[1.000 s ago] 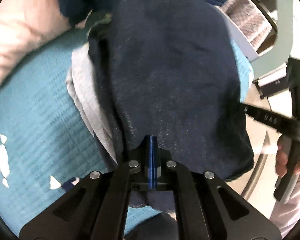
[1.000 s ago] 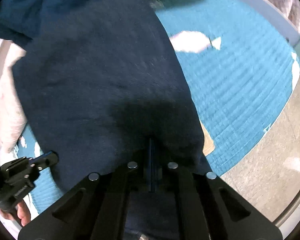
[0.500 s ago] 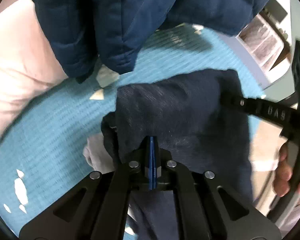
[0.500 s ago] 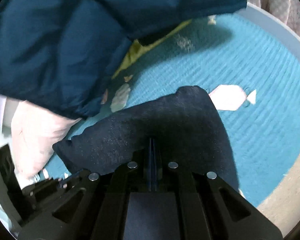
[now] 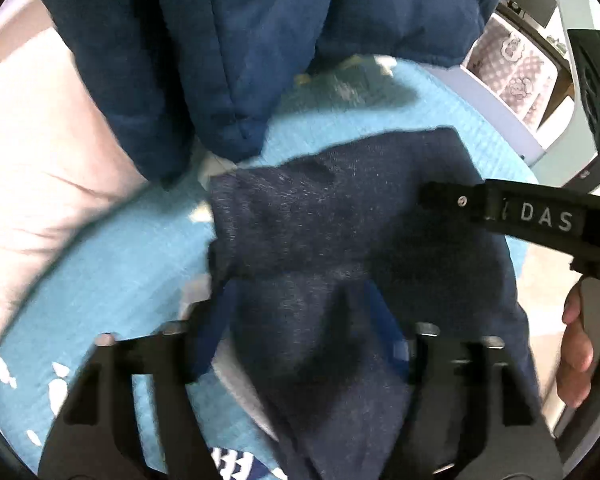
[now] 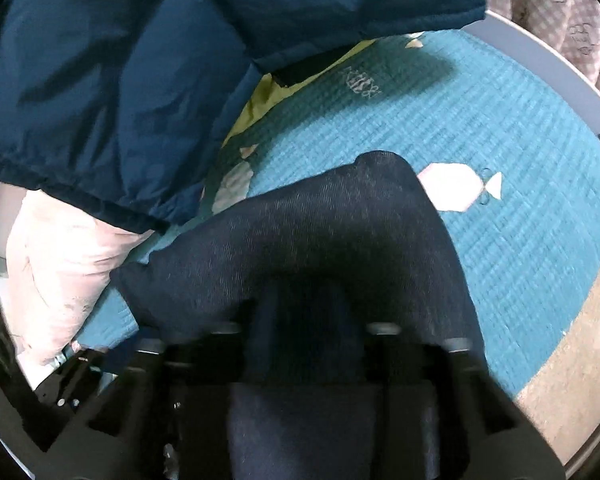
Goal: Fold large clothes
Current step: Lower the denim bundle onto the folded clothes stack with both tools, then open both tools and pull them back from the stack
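Note:
A dark navy garment (image 5: 340,216) lies folded on the blue quilt (image 5: 100,280), with a grey lining showing at its left edge. My left gripper (image 5: 296,304) stands over its near end. Its jaws are opening, and the cloth runs loose between the spread fingers. A black finger (image 5: 452,200) of my other gripper reaches in from the right, held by a hand (image 5: 576,352). In the right wrist view the same garment (image 6: 320,232) spreads ahead of my right gripper (image 6: 304,308). Its jaws are opening too, with cloth between them that the pads do not press.
A navy puffer jacket (image 6: 120,60) lies across the far side of the quilt (image 6: 500,140). A pale pink cloth (image 5: 40,168) sits at the left. A white bed frame (image 6: 572,76) and checked fabric (image 6: 572,20) stand beyond. Bare floor (image 6: 572,380) shows at the lower right.
Both grippers have gone from shut on the navy garment to spread apart. The garment, lifted and hanging a second ago, now lies on the quilt, and both cameras have drawn up and back.

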Demonstrator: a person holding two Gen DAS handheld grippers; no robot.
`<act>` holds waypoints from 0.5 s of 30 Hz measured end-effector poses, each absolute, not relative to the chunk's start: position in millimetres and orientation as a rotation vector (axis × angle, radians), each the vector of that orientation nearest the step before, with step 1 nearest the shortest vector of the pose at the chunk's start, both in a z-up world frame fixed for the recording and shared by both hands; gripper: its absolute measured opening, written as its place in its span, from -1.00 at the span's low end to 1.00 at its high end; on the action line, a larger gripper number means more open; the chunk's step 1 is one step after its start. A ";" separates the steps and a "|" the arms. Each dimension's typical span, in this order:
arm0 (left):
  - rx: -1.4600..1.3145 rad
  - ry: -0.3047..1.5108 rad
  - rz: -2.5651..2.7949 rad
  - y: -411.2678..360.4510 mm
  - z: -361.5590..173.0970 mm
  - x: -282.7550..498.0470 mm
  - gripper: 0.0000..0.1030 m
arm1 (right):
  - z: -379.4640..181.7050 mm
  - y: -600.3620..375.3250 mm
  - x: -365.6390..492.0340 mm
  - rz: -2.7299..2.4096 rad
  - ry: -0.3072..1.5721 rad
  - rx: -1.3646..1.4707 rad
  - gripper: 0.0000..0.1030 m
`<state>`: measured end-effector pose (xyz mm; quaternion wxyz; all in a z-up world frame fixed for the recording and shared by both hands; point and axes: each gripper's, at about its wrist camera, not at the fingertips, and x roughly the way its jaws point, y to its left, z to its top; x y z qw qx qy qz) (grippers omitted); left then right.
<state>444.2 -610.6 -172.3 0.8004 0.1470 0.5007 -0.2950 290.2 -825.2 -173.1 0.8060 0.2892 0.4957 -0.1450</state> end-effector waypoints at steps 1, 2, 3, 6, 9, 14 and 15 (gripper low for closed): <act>0.331 1.061 -0.630 -609.3 -168.7 438.7 0.36 | -169.8 -824.6 285.5 -0.333 1.044 0.611 0.39; 0.342 1.059 -0.628 -606.9 -165.2 433.4 0.36 | -164.4 -822.3 278.7 -0.351 1.019 0.604 0.43; 0.344 1.059 -0.627 -604.2 -162.6 430.0 0.36 | -157.9 -820.0 270.9 -0.354 0.995 0.599 0.47; 0.312 1.039 -0.614 -584.2 -149.6 416.0 0.55 | -150.6 -817.1 254.5 -0.400 0.999 0.587 0.47; 0.285 1.001 -0.633 -562.3 -139.6 399.7 0.60 | -148.2 -811.5 232.7 -0.429 1.016 0.601 0.47; 0.288 0.990 -0.581 -518.4 -133.1 371.7 0.70 | -141.3 -780.0 192.0 -0.456 1.009 0.544 0.53; 0.276 0.993 -0.571 -509.4 -132.8 366.8 0.70 | -142.8 -774.6 184.4 -0.466 1.000 0.545 0.60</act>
